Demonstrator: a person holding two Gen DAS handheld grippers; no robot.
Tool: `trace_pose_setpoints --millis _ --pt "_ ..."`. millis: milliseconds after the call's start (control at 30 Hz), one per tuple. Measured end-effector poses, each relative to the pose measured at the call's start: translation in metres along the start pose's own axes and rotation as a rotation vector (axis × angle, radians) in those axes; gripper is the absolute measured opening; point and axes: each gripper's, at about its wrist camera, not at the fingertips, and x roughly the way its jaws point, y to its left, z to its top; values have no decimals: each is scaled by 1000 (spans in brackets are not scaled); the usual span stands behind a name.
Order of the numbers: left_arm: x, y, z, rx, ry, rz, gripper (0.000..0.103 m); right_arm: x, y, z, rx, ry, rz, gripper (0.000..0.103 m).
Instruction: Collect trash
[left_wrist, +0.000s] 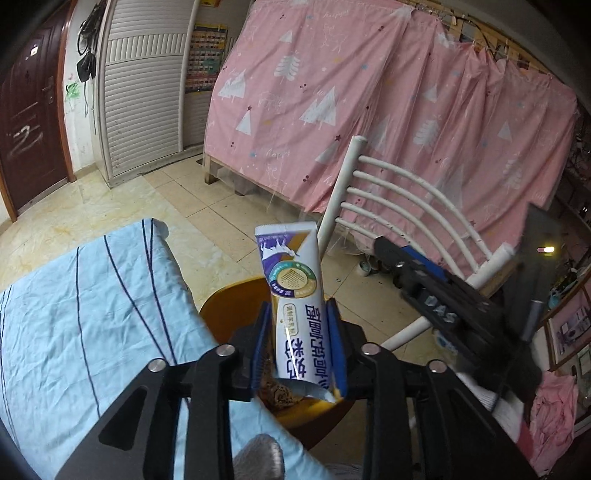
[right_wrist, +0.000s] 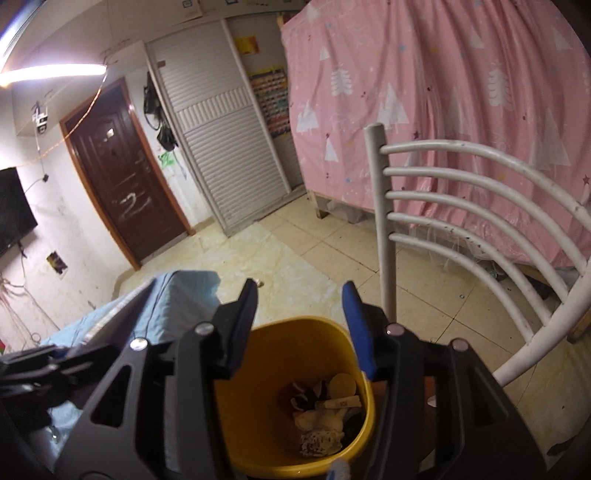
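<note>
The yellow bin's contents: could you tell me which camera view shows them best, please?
The right wrist view: it looks down into the yellow bin, showing wrappers and scraps at the bottom. In the left wrist view the wrapper between the left gripper's fingers hides most of the bin.

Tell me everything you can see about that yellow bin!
The yellow bin looks like smooth plastic, a rounded tub standing upright on the tiled floor with no lid. It sits between the blue-sheeted bed and the white chair. Inside lies trash: crumpled wrappers, a pale round disc and dark scraps. Both claws hover above it without touching; whether the bed or the chair touches it, I cannot tell.
</note>
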Motion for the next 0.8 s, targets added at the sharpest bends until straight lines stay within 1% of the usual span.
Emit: trace_pose_setpoints --millis 67,133,167,300,367,400,433,533,567,633,700,800 --pt "8 0 0 -6 9 0 37 -1 0 0 8 -5 1 47" --pt "12 0 1 -13 14 -2 69 -2 -1 0 9 -5 3 48" --pt "13 2 0 -16 13 2 72 -2 -2 -1 8 -3 6 49" --pt "7 9 -3 -23 13 14 72 -3 5 -1 1 -1 24 56" --pt "-1 15 -4 -35 0 13 72 -4 9 -1 -6 0 33 57" --pt "-3 17 -5 -41 -4 11 72 -4 12 -1 -13 0 37 60" --pt "-7 20 -5 -50 -9 8 73 -4 15 -2 -17 1 41 66" --pt "-18 29 -6 -60 -25 19 73 -7 23 -4 -18 0 60 77" --pt "-22 32 -8 -66 -31 20 73 -9 27 -5 -22 -2 62 79" --pt "-30 38 -9 -77 -43 19 75 -12 33 -7 -26 -9 72 89" --pt "-41 46 -11 -86 -62 21 76 -17 41 -9 -31 -20 83 96" --pt "-58 58 -17 -100 -95 36 78 -23 55 -13 -52 -33 99 97"
